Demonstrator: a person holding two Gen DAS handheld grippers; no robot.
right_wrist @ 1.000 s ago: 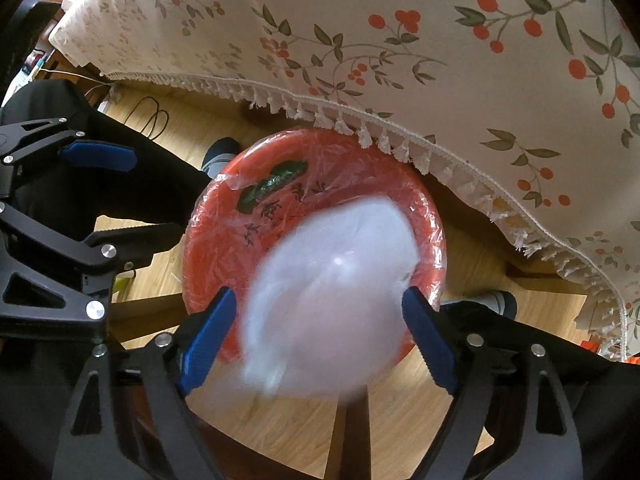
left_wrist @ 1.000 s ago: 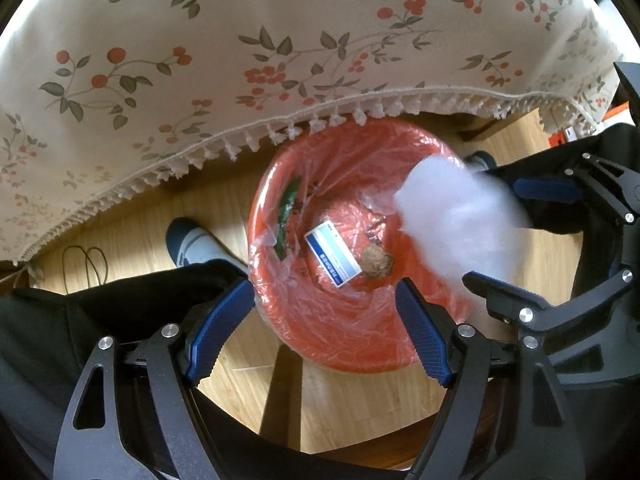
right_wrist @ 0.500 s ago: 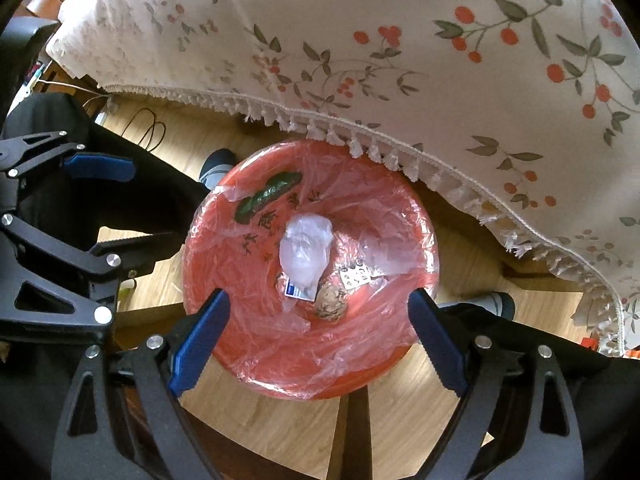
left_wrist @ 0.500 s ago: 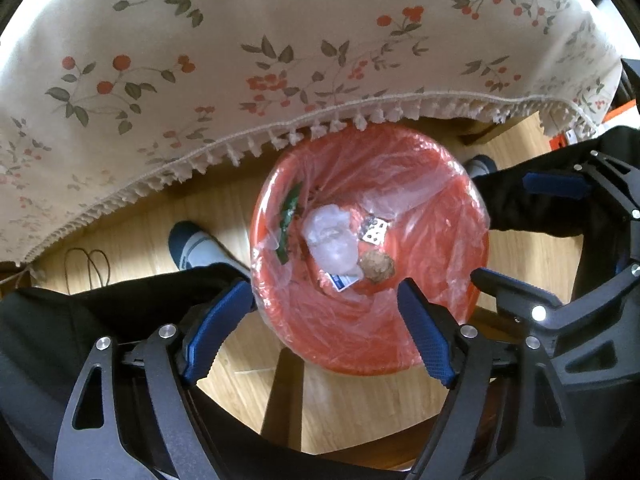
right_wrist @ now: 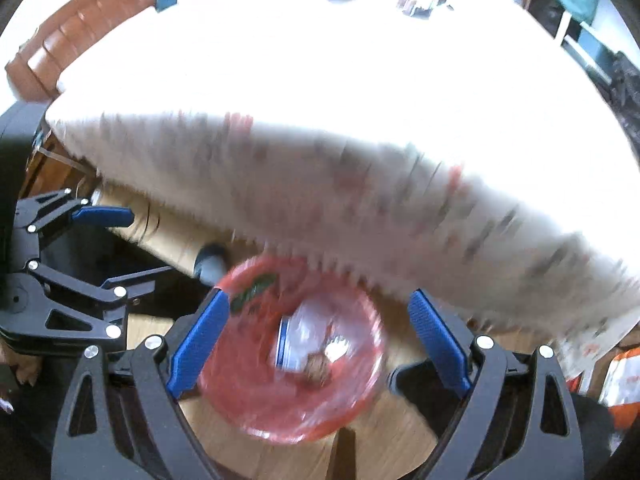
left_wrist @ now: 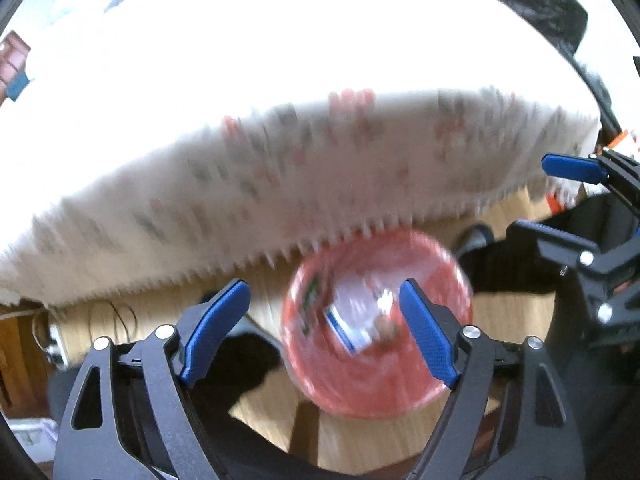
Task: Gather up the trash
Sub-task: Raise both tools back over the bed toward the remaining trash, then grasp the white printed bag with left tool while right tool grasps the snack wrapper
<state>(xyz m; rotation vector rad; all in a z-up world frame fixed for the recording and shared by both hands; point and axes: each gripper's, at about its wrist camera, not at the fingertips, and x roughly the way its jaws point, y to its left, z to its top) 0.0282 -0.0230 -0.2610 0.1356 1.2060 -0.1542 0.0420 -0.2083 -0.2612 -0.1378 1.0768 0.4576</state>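
A red trash bin (left_wrist: 376, 384) lined with clear plastic stands on the wooden floor below the table edge; it also shows in the right wrist view (right_wrist: 256, 400). Blurred trash lies inside: a blue-edged white packet (left_wrist: 346, 328), a clear plastic wad (right_wrist: 308, 326) and a small brown lump (left_wrist: 386, 330). My left gripper (left_wrist: 326, 320) is open and empty above the bin. My right gripper (right_wrist: 320, 326) is open and empty above it too. Each gripper shows at the side of the other's view.
A table with a floral fringed cloth (left_wrist: 320, 168) fills the upper part of both views, its top overexposed. A person's dark trousers and socked foot (right_wrist: 210, 260) are beside the bin. A wooden chair back (right_wrist: 80, 28) stands at the far left.
The clear plastic wad dropped from my right gripper into the bin. Both grippers have since risen and tilted up, so the bin looks smaller and the table top has come into view.
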